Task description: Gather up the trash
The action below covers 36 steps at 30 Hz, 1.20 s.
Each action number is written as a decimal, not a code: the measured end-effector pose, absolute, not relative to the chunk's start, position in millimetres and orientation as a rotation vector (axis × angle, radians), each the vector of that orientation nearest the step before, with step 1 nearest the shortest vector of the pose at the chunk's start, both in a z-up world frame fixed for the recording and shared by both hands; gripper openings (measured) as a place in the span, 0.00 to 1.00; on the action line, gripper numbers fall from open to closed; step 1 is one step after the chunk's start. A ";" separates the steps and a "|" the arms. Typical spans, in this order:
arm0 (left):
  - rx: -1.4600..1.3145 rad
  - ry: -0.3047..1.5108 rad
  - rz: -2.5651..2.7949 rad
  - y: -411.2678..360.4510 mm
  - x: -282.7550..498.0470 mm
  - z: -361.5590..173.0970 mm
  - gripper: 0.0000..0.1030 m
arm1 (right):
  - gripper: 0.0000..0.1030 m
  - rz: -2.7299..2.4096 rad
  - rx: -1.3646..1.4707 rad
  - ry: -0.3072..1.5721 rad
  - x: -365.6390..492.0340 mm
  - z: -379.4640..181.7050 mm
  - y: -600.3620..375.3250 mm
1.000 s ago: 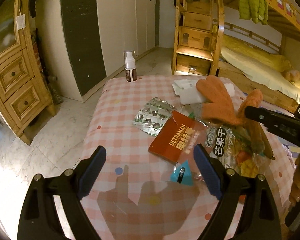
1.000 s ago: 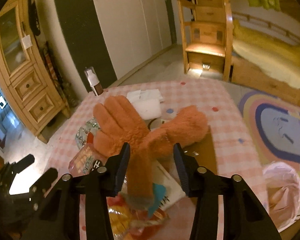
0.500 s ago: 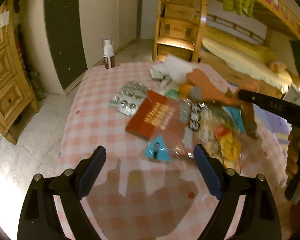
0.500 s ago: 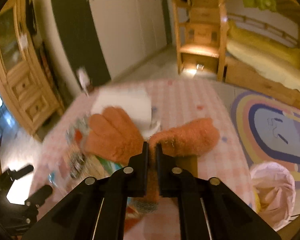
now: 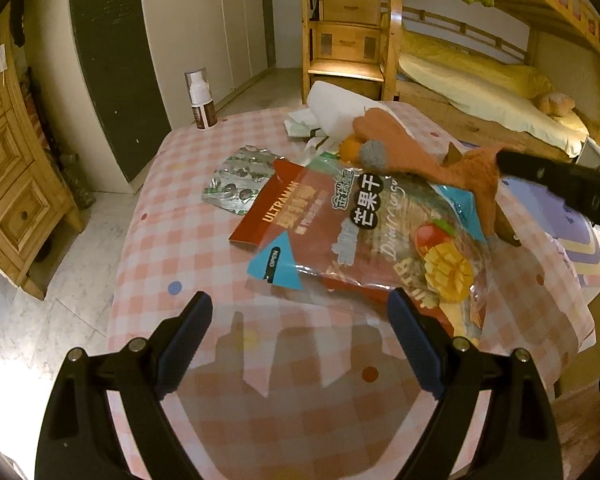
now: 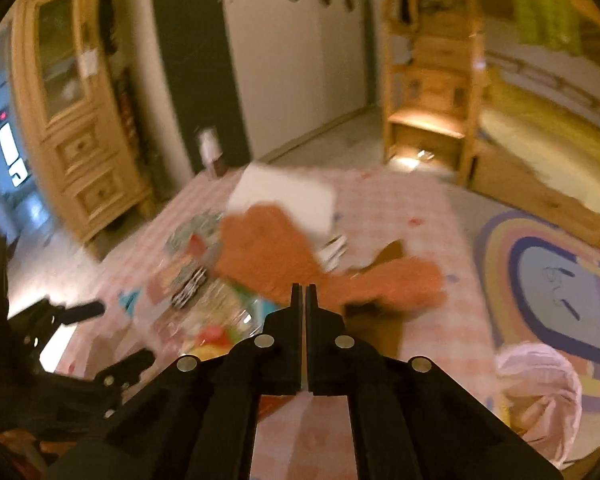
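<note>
My right gripper [image 6: 304, 292] is shut on an orange fuzzy glove [image 6: 268, 256] and holds it above the table; it shows in the left wrist view [image 5: 404, 152] with the right gripper's black finger [image 5: 540, 172] over it. A dried-mango snack bag [image 5: 400, 236], a red Ultraman packet [image 5: 276, 208] and a foil blister sheet [image 5: 236, 184] lie on the pink checked tablecloth [image 5: 188, 264]. My left gripper [image 5: 300, 340] is open and empty, just short of the snack bag.
A white pump bottle [image 5: 200, 100] stands at the table's far left corner. White tissue paper [image 5: 336, 108] lies at the far side. A pink trash bag [image 6: 540, 396] sits on the floor to the right. A wooden cabinet [image 5: 4, 168] and a bunk bed [image 5: 480, 76] surround the table.
My right gripper closed on the orange glove and lifted it. The left gripper drew back toward the table's near edge and stayed open.
</note>
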<state>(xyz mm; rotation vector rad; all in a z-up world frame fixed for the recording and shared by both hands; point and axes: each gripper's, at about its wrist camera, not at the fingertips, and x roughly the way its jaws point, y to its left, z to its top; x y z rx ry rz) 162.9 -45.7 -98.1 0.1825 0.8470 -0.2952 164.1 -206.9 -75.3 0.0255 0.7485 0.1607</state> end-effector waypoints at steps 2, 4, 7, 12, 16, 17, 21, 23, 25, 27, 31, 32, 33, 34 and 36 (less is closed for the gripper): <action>0.184 0.855 -0.292 -45.8 164.7 -100.1 0.84 | 0.00 0.165 -0.005 0.785 170.5 -82.1 -199.7; 0.185 0.870 -0.283 -45.4 167.6 -103.1 0.84 | 0.00 0.143 -0.030 0.812 178.0 -87.7 -196.4; 0.190 0.893 -0.269 -44.4 171.2 -108.1 0.84 | 0.00 0.107 -0.026 0.823 185.9 -90.6 -200.0; 0.167 0.911 -0.254 -38.3 178.7 -111.4 0.84 | 0.00 0.160 0.018 0.874 183.7 -99.8 -202.9; 0.124 0.912 -0.195 -31.2 191.5 -108.9 0.84 | 0.00 0.227 0.014 0.861 170.0 -95.6 -195.8; 0.104 0.910 -0.185 -28.5 195.1 -107.0 0.84 | 0.00 0.253 0.020 0.865 167.6 -95.9 -194.2; 0.048 0.866 -0.109 -15.7 202.0 -97.2 0.84 | 0.00 0.283 -0.027 0.879 158.9 -98.2 -181.5; 0.028 0.825 -0.084 -8.6 195.8 -89.5 0.84 | 0.01 0.261 -0.039 0.865 156.1 -95.4 -183.8; 0.000 0.789 -0.136 -6.2 180.4 -81.8 0.88 | 0.02 0.235 -0.016 0.827 150.3 -88.5 -192.8; 0.006 0.759 -0.226 -14.2 164.4 -77.2 0.93 | 0.06 0.217 0.021 0.782 144.6 -80.7 -203.4; 0.157 0.696 -0.337 -55.3 140.0 -75.5 0.93 | 0.37 0.158 0.073 0.704 136.5 -68.3 -222.6; 0.198 0.683 -0.346 -66.0 136.3 -76.8 0.93 | 0.40 0.148 0.085 0.694 135.6 -67.0 -225.6; 0.224 0.681 -0.348 -74.3 134.7 -78.8 0.93 | 0.44 0.128 0.099 0.686 133.6 -66.2 -230.6; 0.249 0.695 -0.348 -84.5 135.8 -83.1 0.93 | 0.48 0.116 0.105 0.686 134.1 -65.5 -234.2; 0.257 0.726 -0.339 -95.7 140.3 -89.5 0.93 | 0.51 0.099 0.122 0.689 133.5 -66.1 -241.8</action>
